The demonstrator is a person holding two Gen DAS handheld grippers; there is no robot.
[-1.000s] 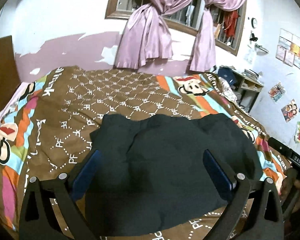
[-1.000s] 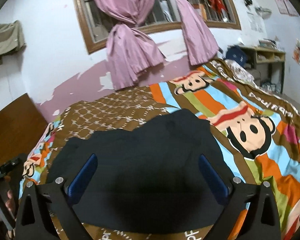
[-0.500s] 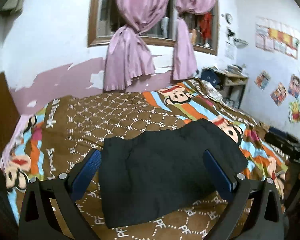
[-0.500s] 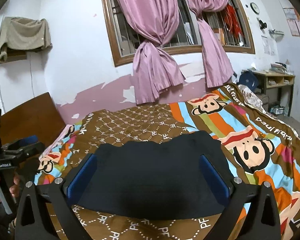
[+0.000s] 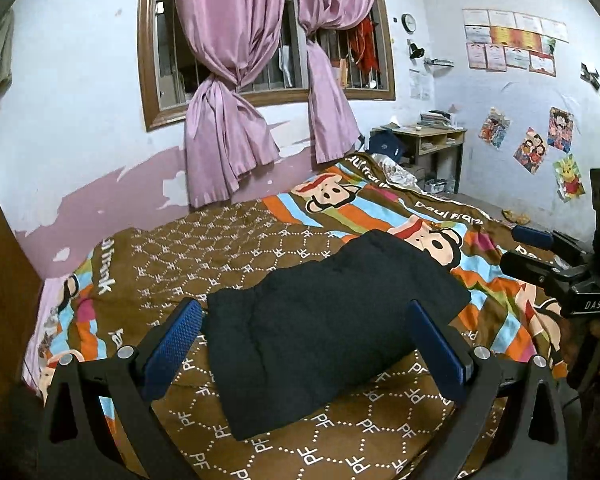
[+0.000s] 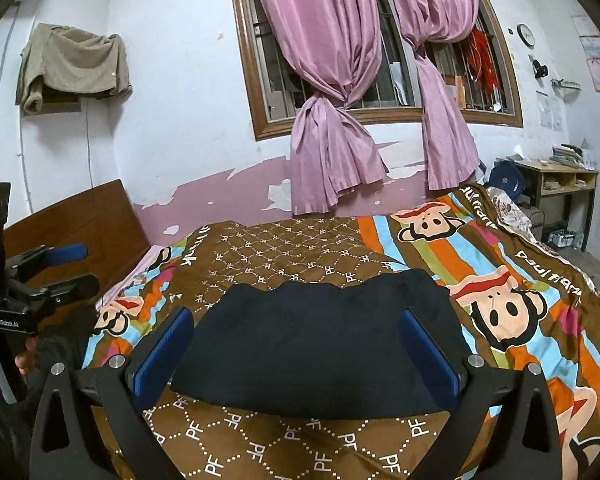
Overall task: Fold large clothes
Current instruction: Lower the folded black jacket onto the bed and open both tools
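A dark folded garment [image 5: 332, 332] lies flat on the bed [image 5: 260, 240], on the brown patterned part of the bedspread, its right end reaching the striped monkey print. Both grippers are held above the bed's near edge, apart from the cloth. The left gripper [image 5: 304, 344] has its blue fingers [image 5: 172, 344] spread wide, released, with nothing between them. The right gripper [image 6: 300, 354] is likewise released, its fingers [image 6: 428, 356] wide apart and empty. In the left wrist view the right gripper appears at 3 o'clock; pink curtains [image 5: 228, 80] hang at 12 o'clock.
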